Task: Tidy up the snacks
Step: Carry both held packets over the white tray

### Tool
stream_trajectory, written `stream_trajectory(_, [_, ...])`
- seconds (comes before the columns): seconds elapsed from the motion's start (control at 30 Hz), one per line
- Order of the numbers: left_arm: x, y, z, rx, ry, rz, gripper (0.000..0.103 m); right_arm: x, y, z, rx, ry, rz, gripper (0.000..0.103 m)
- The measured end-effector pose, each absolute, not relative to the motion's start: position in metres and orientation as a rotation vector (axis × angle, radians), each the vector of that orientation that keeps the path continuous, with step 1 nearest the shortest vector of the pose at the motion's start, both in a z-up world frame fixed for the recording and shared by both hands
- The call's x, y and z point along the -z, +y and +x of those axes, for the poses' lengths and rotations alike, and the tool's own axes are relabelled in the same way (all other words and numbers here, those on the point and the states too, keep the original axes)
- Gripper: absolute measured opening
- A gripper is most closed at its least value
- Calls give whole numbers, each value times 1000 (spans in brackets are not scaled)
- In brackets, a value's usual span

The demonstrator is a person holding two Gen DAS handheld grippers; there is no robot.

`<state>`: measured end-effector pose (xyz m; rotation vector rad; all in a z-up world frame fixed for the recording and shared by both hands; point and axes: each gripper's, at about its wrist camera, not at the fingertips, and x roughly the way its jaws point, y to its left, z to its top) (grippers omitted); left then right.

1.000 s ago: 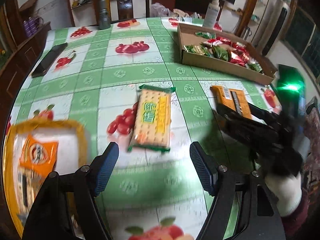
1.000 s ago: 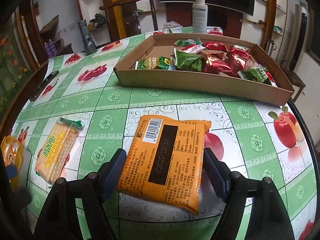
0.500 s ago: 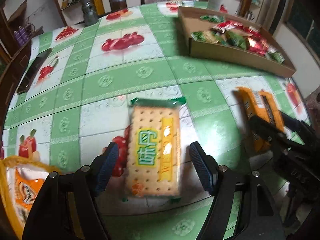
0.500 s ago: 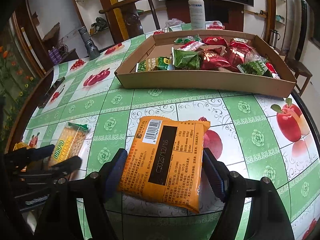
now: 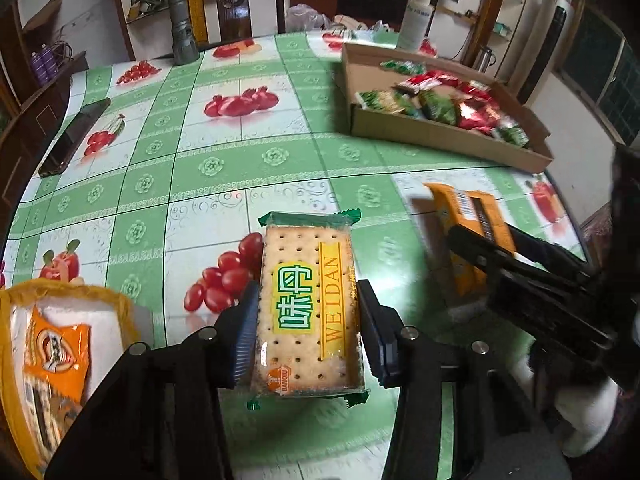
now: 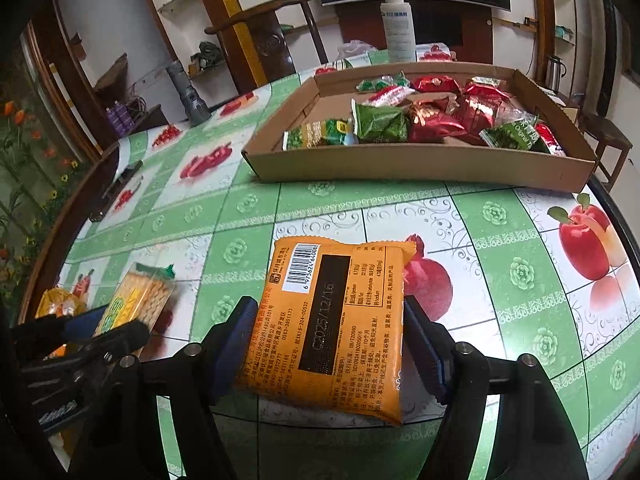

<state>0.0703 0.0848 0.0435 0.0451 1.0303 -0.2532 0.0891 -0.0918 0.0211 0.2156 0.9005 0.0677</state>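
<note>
My left gripper point(image 5: 306, 312) is shut on a cracker pack point(image 5: 310, 312) with green ends, its pads pressed on both long sides. It also shows at the left of the right wrist view point(image 6: 136, 300). My right gripper point(image 6: 326, 336) is shut on an orange snack pack point(image 6: 332, 328), barcode side up, tilted off the table; it also shows in the left wrist view point(image 5: 468, 220). A cardboard tray point(image 6: 420, 168) with several red and green snack packs stands behind. A yellow-rimmed tray point(image 5: 64, 292) holding an orange pack lies at my lower left.
The round table has a green and white fruit-print cloth point(image 5: 224, 168). A grey flashlight point(image 5: 182, 32) and a white spray bottle point(image 6: 398, 24) stand at the far side. A dark phone point(image 5: 74, 136) lies at the left edge. Wooden chairs point(image 6: 276, 36) stand behind.
My left gripper has moved forward over the cracker pack and closed on it. My right gripper has closed on the orange pack and tilted it up.
</note>
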Motion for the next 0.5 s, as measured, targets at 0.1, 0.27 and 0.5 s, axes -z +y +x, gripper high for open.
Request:
stream_trajectory(0.1, [-56, 89, 55, 267, 1012, 16, 44, -28, -93, 84, -112, 860, 253, 74])
stream_trajectory(0.27, [-78, 114, 22, 275, 975, -80, 44, -39, -85, 73, -168, 799, 267, 74])
stream_trajectory(0.5, [-100, 181, -49, 184, 887, -185, 44, -44, -65, 60, -240, 771, 269, 74])
